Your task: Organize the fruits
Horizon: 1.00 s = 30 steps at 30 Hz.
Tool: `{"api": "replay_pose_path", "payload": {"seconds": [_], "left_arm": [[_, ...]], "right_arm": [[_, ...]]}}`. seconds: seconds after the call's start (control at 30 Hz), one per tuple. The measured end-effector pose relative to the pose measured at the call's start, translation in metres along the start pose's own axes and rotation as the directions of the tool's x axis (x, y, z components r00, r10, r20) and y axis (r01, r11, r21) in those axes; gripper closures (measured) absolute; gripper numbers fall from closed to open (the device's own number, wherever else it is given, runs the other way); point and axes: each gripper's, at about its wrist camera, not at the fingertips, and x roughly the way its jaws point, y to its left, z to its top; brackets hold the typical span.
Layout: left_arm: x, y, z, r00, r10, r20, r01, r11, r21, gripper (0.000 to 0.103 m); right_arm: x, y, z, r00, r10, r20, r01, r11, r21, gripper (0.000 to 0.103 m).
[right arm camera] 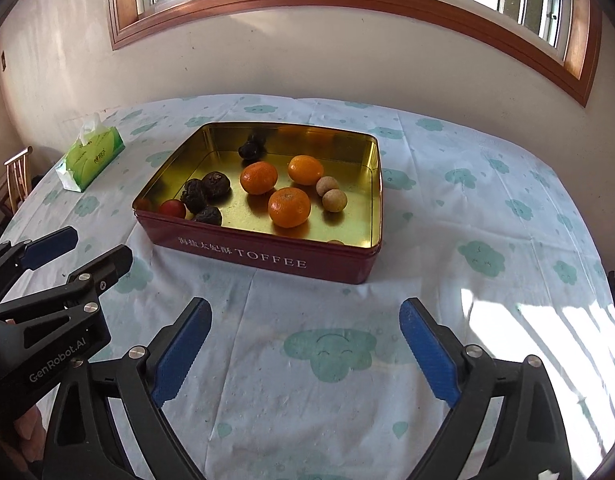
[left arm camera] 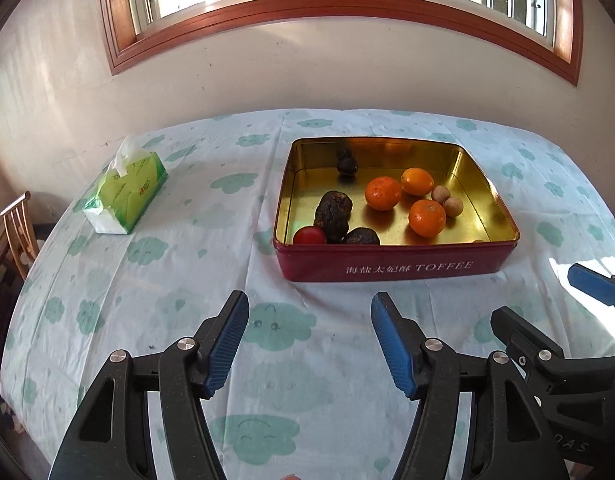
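Note:
A red TOFFEE tin (left arm camera: 391, 268) (right arm camera: 267, 258) with a gold inside stands on the table. In it lie three oranges (left arm camera: 382, 193) (right arm camera: 289, 207), several dark wrinkled fruits (left arm camera: 333, 210) (right arm camera: 215, 185), a red tomato (left arm camera: 309, 235) (right arm camera: 172, 209) and two small tan fruits (left arm camera: 452, 206) (right arm camera: 334, 200). My left gripper (left arm camera: 307, 344) is open and empty, in front of the tin. My right gripper (right arm camera: 303, 350) is open and empty, also in front of the tin. Each gripper shows at the edge of the other view.
A green tissue pack (left arm camera: 125, 194) (right arm camera: 90, 158) lies at the far left of the table. The cloud-patterned tablecloth (left arm camera: 187, 280) covers the table. A wooden chair (left arm camera: 19, 228) stands at the left edge. A wall and window are behind.

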Motion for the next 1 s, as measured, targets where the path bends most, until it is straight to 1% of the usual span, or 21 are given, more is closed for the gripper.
{"api": "replay_pose_path", "payload": {"seconds": [0.1, 0.17, 0.3, 0.4, 0.67, 1.0], "left_arm": [[-0.004, 0.001, -0.010, 1.000, 0.016, -0.014, -0.016, 1.000, -0.007, 0.038], [-0.008, 0.003, -0.017, 1.000, 0.012, -0.021, -0.012, 1.000, -0.017, 0.038], [-0.011, 0.006, -0.028, 0.999, 0.035, -0.037, -0.037, 0.998, -0.041, 0.038], [-0.014, 0.009, -0.035, 0.998, 0.034, -0.044, -0.037, 0.998, -0.060, 0.038], [-0.017, 0.007, -0.044, 0.998, 0.041, -0.051, -0.044, 0.997, -0.062, 0.038], [-0.018, 0.005, -0.045, 0.998, 0.040, -0.053, -0.043, 0.997, -0.058, 0.038]], "right_arm": [[-0.003, 0.002, -0.008, 1.000, 0.006, -0.008, -0.006, 1.000, -0.001, 0.008], [-0.005, 0.004, -0.013, 1.000, 0.000, -0.012, 0.000, 1.000, -0.007, 0.008], [-0.006, 0.005, -0.024, 1.000, 0.006, -0.022, -0.006, 1.000, -0.004, 0.008], [-0.007, 0.006, -0.030, 1.000, 0.001, -0.029, -0.002, 1.000, -0.005, 0.008], [-0.010, 0.005, -0.034, 1.000, 0.007, -0.029, -0.007, 1.000, 0.006, 0.008], [-0.008, 0.004, -0.039, 0.999, 0.024, -0.042, -0.023, 0.999, 0.022, 0.007]]}}
